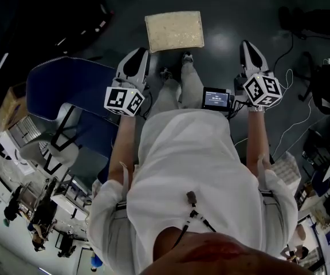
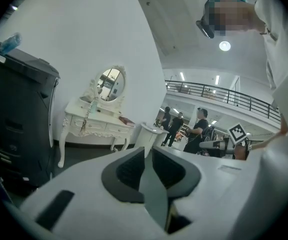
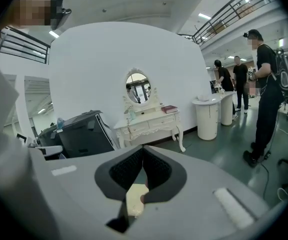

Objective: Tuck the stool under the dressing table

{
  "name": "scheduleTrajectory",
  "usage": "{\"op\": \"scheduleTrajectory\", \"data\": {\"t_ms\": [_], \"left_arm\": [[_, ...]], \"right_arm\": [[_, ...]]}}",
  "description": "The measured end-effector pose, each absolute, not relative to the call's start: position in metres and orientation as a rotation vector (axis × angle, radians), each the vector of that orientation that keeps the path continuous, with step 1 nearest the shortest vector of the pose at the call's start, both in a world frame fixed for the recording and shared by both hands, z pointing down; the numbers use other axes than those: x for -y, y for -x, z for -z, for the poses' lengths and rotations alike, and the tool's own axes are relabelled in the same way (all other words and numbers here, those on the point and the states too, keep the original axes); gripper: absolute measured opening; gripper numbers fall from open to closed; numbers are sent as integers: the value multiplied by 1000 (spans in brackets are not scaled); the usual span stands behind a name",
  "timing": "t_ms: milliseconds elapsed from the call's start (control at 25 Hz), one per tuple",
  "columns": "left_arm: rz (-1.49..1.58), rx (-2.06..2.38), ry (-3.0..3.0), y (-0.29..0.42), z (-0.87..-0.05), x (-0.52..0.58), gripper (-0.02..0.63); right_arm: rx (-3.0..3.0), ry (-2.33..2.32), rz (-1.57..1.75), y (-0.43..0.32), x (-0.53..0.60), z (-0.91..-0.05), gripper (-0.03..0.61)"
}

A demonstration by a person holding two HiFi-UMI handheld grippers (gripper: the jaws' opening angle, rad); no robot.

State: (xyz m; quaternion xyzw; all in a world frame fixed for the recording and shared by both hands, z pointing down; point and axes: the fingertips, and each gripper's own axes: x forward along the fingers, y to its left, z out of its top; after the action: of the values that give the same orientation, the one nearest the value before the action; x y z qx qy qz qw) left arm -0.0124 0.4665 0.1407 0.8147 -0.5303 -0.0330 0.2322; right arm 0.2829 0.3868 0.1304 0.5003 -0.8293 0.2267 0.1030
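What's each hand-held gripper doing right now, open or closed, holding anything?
Left hand-held gripper: slightly open, empty.
Right hand-held gripper: closed, empty.

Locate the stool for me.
Head view, top centre: the stool stands on the floor just beyond the person's shoes, ahead of and between the left tool and right tool.

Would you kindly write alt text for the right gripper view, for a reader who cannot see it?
The right gripper, jaws together and empty, points toward a white dressing table with an oval mirror. A dark cabinet stands left of it, a white pedestal right of it, and people stand at far right.
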Motion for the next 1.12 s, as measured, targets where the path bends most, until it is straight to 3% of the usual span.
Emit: {"op": "scheduleTrajectory", "data": {"t_ms": [360, 680, 880, 1120], "left_arm": [[-47, 1435, -2134, 12, -229, -415, 63], [-100, 1466, -2078, 27, -262, -360, 54], [-149, 1474, -2046, 22, -305, -325, 55], [-248, 1398, -1971, 32, -413, -318, 80]], "right_arm": [[2381, -1492, -699, -314, -290, -193, 9], [2509, -1369, -767, -298, -210, -183, 8], [2459, -1298, -783, -281, -193, -272, 9], [2278, -1165, -852, -245, -220, -425, 9]]}}
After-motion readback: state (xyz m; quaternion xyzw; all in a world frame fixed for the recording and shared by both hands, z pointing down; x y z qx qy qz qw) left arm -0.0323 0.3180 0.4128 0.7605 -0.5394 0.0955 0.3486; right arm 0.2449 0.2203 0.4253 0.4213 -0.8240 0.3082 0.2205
